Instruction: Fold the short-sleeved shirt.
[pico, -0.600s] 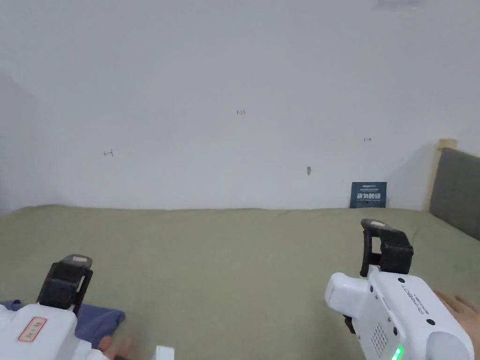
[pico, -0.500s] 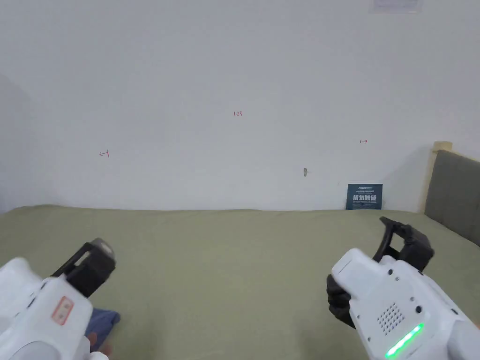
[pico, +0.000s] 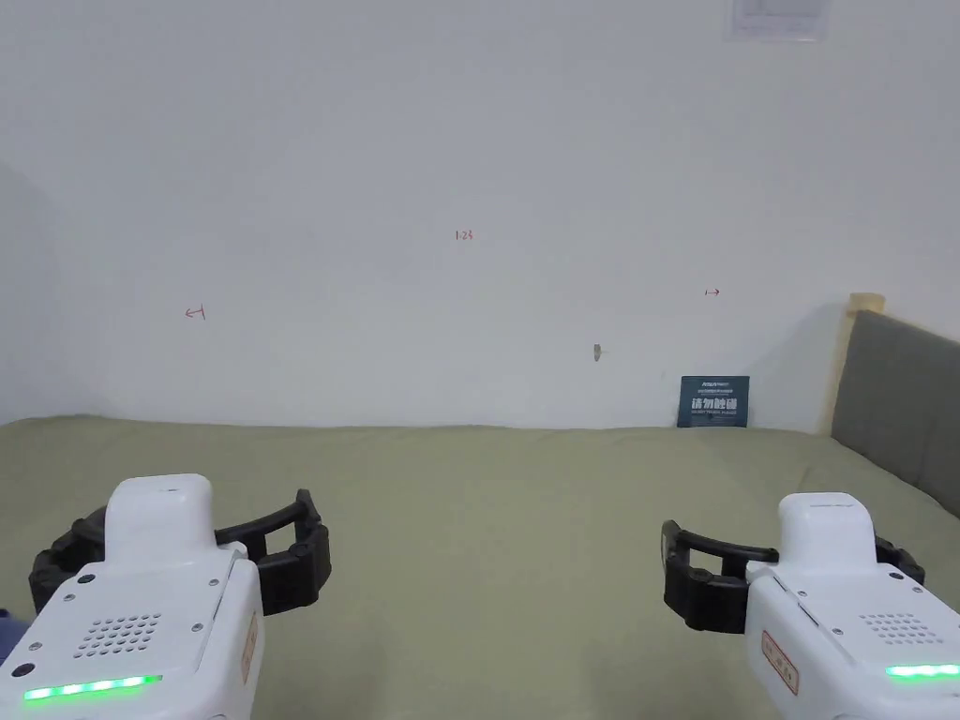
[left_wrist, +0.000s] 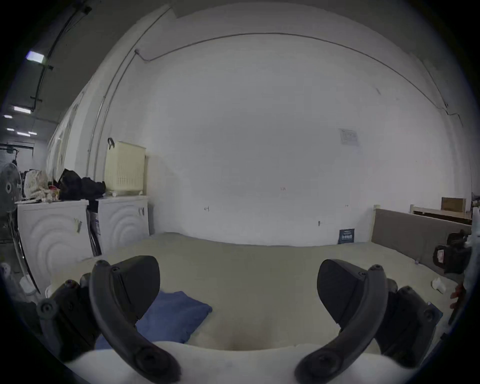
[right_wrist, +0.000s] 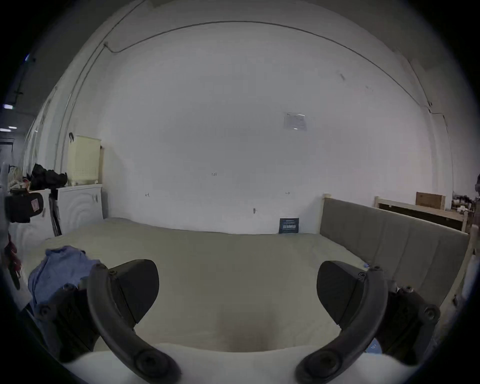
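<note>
Blue short-sleeved shirt, folded, on the olive-green bed sheet; left gripper and right gripper spread wide, empty, above it.

The left gripper sits low at the left of the head view, its white body level and pointing forward, a green light strip lit on its near end. Its black jaws are spread wide apart with nothing between them, as the left gripper view also shows. The right gripper sits low at the right of the head view at about the same height, well apart from the left one, also level and pointing forward with a green strip lit. Its jaws stand equally wide and empty in the right gripper view.
</note>
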